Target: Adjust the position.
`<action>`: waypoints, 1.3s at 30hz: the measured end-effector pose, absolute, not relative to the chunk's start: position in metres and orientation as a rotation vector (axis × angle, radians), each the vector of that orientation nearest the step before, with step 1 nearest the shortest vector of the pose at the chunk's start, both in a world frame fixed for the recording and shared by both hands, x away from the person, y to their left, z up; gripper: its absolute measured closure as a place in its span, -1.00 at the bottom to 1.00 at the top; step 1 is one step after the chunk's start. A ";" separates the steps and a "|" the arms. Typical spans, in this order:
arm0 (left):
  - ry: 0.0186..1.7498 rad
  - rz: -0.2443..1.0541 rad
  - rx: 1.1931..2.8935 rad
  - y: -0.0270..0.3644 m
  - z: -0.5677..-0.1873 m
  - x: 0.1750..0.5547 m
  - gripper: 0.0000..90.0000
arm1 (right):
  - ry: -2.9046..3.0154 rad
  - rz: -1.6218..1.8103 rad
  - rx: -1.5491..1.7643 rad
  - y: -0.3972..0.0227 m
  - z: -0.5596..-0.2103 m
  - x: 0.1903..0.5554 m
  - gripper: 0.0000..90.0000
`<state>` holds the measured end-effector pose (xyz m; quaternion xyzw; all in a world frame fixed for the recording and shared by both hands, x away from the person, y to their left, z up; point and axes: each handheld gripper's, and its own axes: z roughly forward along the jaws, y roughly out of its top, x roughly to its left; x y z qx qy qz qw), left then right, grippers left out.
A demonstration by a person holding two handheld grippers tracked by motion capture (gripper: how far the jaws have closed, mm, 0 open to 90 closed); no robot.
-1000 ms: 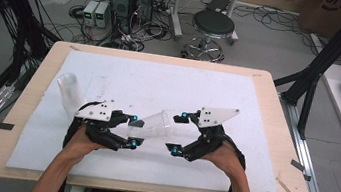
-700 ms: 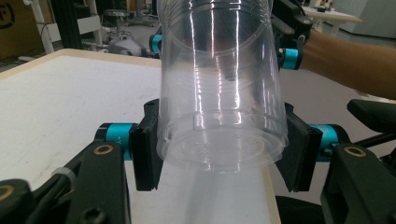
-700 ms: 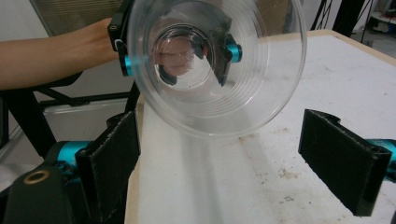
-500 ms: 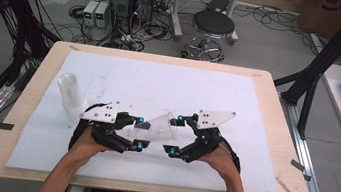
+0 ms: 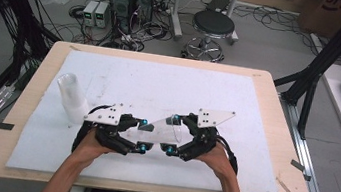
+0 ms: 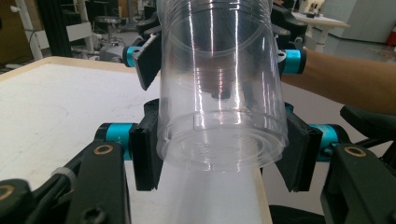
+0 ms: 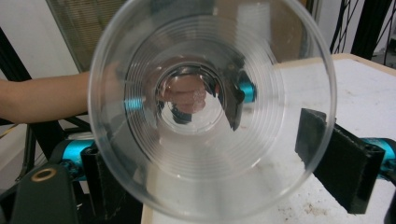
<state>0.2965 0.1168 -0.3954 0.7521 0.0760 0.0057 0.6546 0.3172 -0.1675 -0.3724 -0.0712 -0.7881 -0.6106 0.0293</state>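
A clear plastic cup lies level above the white mat, between my two grippers, which face each other. My left gripper is shut on the cup's base; in the left gripper view both pads press the cup at its narrow end. My right gripper stands open around the cup's wide rim. Its jaws have just been closing, and its right pad sits close beside the rim. Through the cup's bottom I see the left gripper.
A stack of whitish cups stands upright on the white mat to the left of my left hand. The wooden table edge runs along the right. Stool, cables and boxes lie on the floor beyond the table.
My right gripper has moved left toward the left one, bringing its jaws around the cup's mouth, and those jaws have narrowed a little. The left gripper kept hold of the cup.
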 end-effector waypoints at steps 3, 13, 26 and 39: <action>0.168 0.009 1.709 0.115 -0.396 0.296 -0.07 | -2.415 -1.902 -0.218 -0.168 -0.372 0.317 -0.67; 0.151 0.000 1.721 0.113 -0.398 0.295 -0.07 | -2.375 -1.924 -0.186 -0.166 -0.370 0.317 -0.62; 0.143 0.000 1.724 0.114 -0.398 0.295 -0.07 | -2.368 -1.954 -0.137 -0.166 -0.368 0.315 -0.42; 0.186 -0.015 1.738 0.113 -0.396 0.296 -0.49 | -2.361 -1.956 -0.142 -0.166 -0.368 0.315 -0.40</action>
